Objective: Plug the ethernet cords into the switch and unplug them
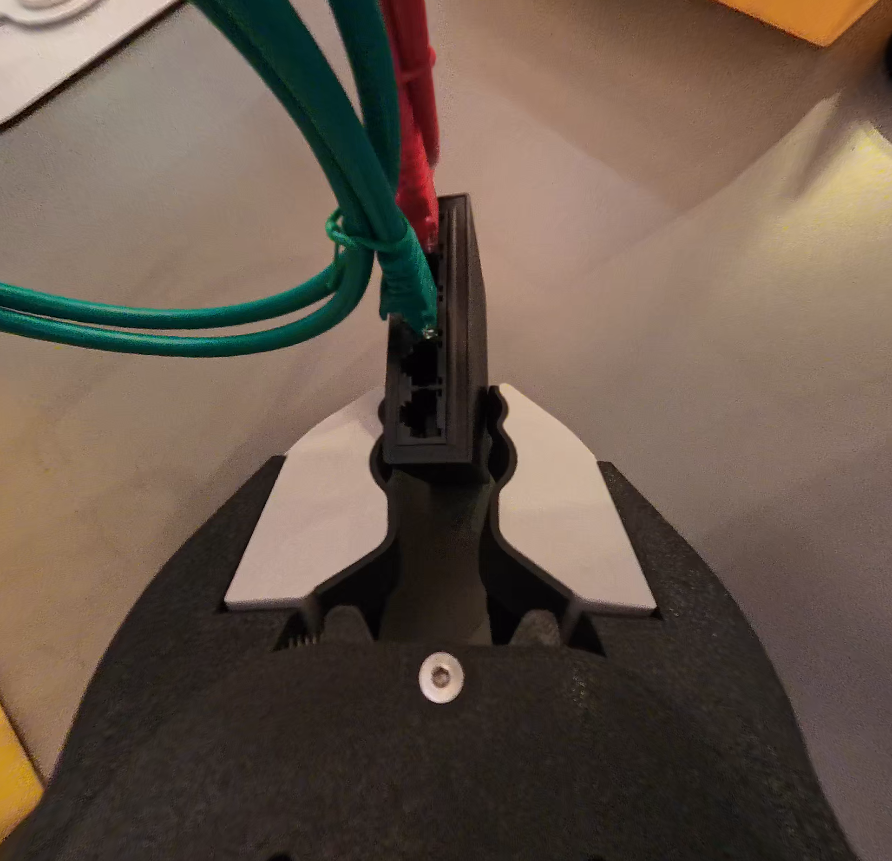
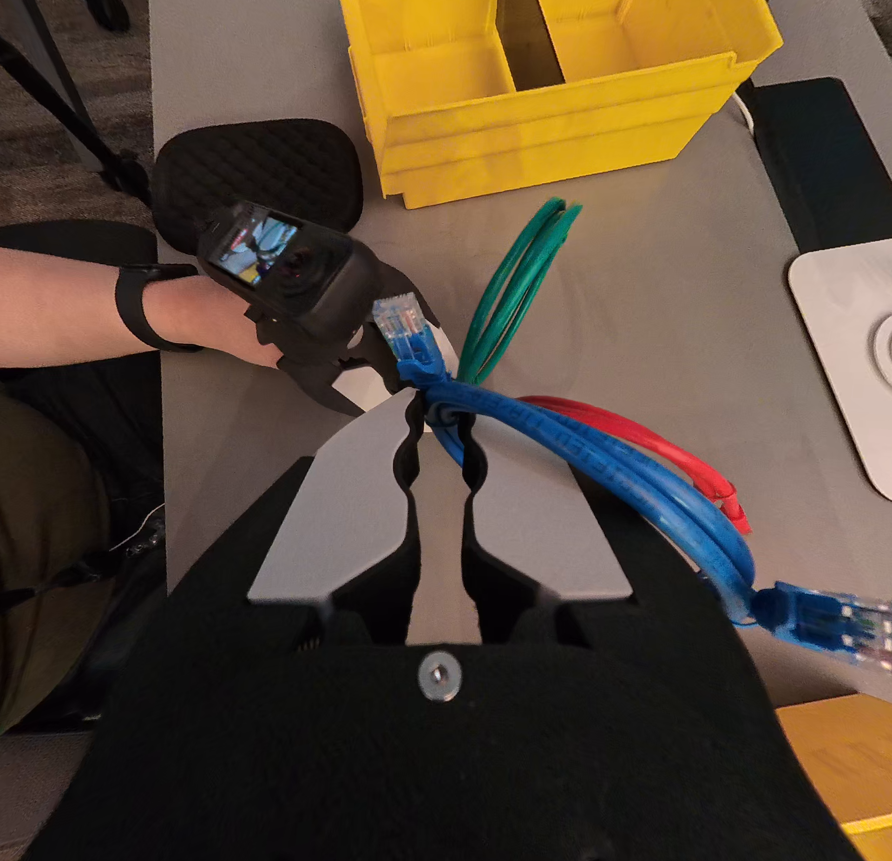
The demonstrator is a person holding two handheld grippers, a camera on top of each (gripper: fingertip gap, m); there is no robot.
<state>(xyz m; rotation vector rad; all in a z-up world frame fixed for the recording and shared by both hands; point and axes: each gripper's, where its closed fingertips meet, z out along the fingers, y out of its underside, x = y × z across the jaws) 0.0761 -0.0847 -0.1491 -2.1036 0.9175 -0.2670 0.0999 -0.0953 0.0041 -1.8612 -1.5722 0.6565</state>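
Green cord and red cord sat plugged into the switch clamped upright in the left tool; the right tool gripped the blue cord above the table, apparently next in.

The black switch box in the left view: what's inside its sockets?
The switch has a red cord in a far socket and a green cord nearer. Two near sockets look empty. The plugs hide the sockets between and behind them.
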